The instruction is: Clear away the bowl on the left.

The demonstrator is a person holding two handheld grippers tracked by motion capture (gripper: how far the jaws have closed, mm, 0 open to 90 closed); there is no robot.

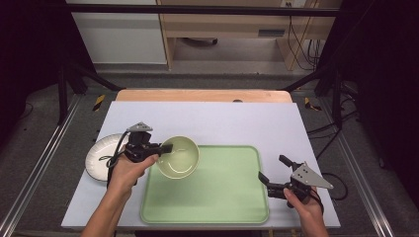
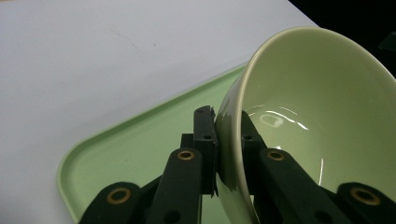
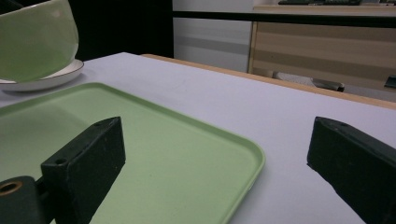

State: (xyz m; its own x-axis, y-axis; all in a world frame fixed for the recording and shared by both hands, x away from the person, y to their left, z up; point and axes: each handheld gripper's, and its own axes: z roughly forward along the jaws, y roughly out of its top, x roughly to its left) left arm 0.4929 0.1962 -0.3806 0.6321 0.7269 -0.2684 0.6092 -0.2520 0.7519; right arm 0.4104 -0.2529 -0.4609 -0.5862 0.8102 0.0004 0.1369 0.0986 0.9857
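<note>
Left gripper [image 1: 167,147] clamped on bowl [image 1: 179,157] rim, bowl tilted above tray [image 1: 207,207] corner, near plate [image 1: 101,153]. Right gripper [image 1: 272,174] spread, idle beside tray. Risk: thin rim grip slipping, bowl dropping, chipping.

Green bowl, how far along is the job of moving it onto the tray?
Done: the left gripper has its fingers clamped on the rim of the green bowl, one inside, one outside. In hand: the bowl is tilted over the tray corner. Left: setting it down and releasing. The right gripper waits open; the white plate lies beside the tray.
</note>
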